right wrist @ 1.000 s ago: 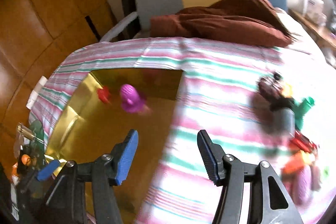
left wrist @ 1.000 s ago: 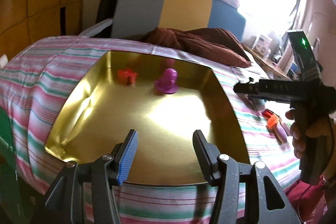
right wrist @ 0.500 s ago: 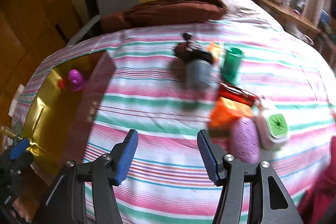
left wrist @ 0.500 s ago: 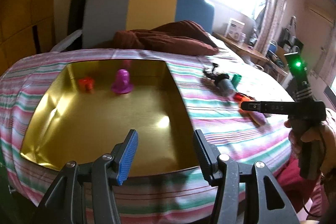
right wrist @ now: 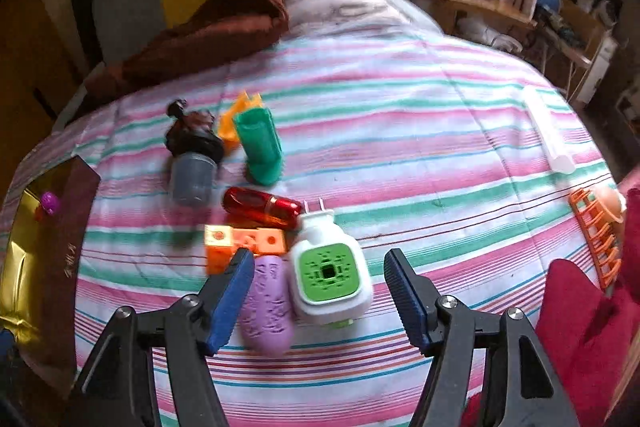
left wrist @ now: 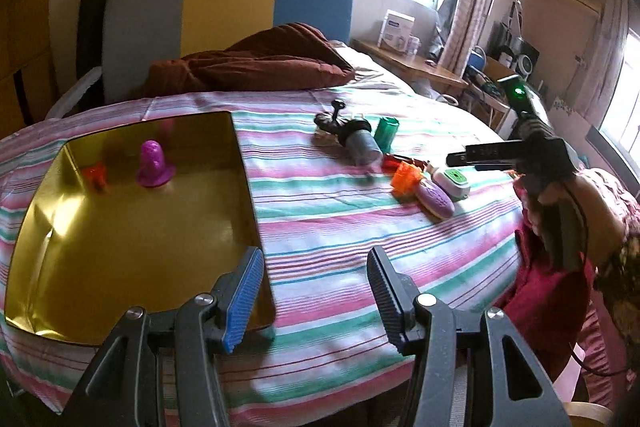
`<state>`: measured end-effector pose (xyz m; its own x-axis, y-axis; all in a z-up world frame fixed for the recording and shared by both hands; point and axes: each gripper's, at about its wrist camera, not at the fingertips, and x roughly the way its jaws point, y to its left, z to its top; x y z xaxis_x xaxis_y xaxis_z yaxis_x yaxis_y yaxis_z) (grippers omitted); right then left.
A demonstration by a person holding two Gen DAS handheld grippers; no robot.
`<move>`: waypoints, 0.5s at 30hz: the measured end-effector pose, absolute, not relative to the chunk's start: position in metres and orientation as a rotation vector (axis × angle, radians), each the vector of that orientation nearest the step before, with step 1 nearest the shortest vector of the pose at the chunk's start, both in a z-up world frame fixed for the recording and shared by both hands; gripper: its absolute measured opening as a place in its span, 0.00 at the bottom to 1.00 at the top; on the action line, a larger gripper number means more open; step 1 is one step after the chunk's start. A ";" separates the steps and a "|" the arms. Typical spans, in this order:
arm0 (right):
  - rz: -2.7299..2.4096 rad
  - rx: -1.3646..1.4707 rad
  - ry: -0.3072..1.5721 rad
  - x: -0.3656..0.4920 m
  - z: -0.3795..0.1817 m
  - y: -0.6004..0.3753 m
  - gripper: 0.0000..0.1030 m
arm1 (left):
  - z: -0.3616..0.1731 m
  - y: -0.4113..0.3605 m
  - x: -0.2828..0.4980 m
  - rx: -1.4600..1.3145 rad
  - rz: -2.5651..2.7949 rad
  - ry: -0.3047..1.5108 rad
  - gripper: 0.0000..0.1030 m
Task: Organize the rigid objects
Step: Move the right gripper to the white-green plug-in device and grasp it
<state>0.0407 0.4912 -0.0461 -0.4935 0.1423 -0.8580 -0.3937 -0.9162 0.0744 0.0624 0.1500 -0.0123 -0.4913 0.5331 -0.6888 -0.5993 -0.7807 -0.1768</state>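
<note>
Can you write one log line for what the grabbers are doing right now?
left gripper: open, empty, by gold tray | right gripper: opening, empty, over white-green plug and purple oval

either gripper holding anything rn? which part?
Nothing held. Left gripper is open over the striped bedspread; right gripper is opening above the white-and-green plug-in device, untouched.
</note>
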 end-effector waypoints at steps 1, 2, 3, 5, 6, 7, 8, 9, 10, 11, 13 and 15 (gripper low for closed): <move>2.441 -1.391 0.388 0.037 -0.051 0.495 0.66 | -0.012 0.152 0.063 -1.006 2.253 0.116 0.53; 2.431 -1.399 0.390 0.034 -0.055 0.500 0.66 | -0.013 0.155 0.064 -1.013 2.246 0.119 0.53; 2.423 -1.407 0.384 0.032 -0.059 0.501 0.66 | -0.014 0.157 0.064 -1.018 2.242 0.123 0.53; 2.413 -1.426 0.372 0.030 -0.066 0.502 0.66 | -0.014 0.162 0.065 -1.025 2.234 0.138 0.53; 2.417 -1.436 0.377 0.029 -0.070 0.504 0.66 | -0.014 0.164 0.065 -1.026 2.229 0.146 0.53; 2.422 -1.444 0.386 0.029 -0.072 0.505 0.66 | -0.015 0.167 0.066 -1.027 2.225 0.155 0.53; 2.426 -1.452 0.397 0.029 -0.075 0.506 0.66 | -0.015 0.170 0.066 -1.031 2.220 0.167 0.53; 2.428 -1.462 0.403 0.029 -0.078 0.506 0.65 | -0.016 0.173 0.066 -1.036 2.214 0.173 0.53; 2.425 -1.472 0.402 0.028 -0.080 0.506 0.63 | -0.017 0.178 0.065 -1.045 2.203 0.176 0.53; 2.415 -1.493 0.396 0.027 -0.084 0.506 0.63 | -0.018 0.182 0.065 -1.054 2.193 0.176 0.53; 2.404 -1.512 0.408 0.026 -0.088 0.507 0.53 | -0.020 0.192 0.062 -1.071 2.172 0.174 0.53; 2.388 -1.519 0.442 0.028 -0.090 0.511 0.51 | -0.022 0.201 0.059 -1.080 2.149 0.171 0.53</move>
<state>0.0278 0.5106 -0.0902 -0.4100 0.0677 -0.9096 -0.3888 -0.9151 0.1072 0.0595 0.2011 -0.0217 -0.3949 0.5394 -0.7437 -0.6502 -0.7360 -0.1886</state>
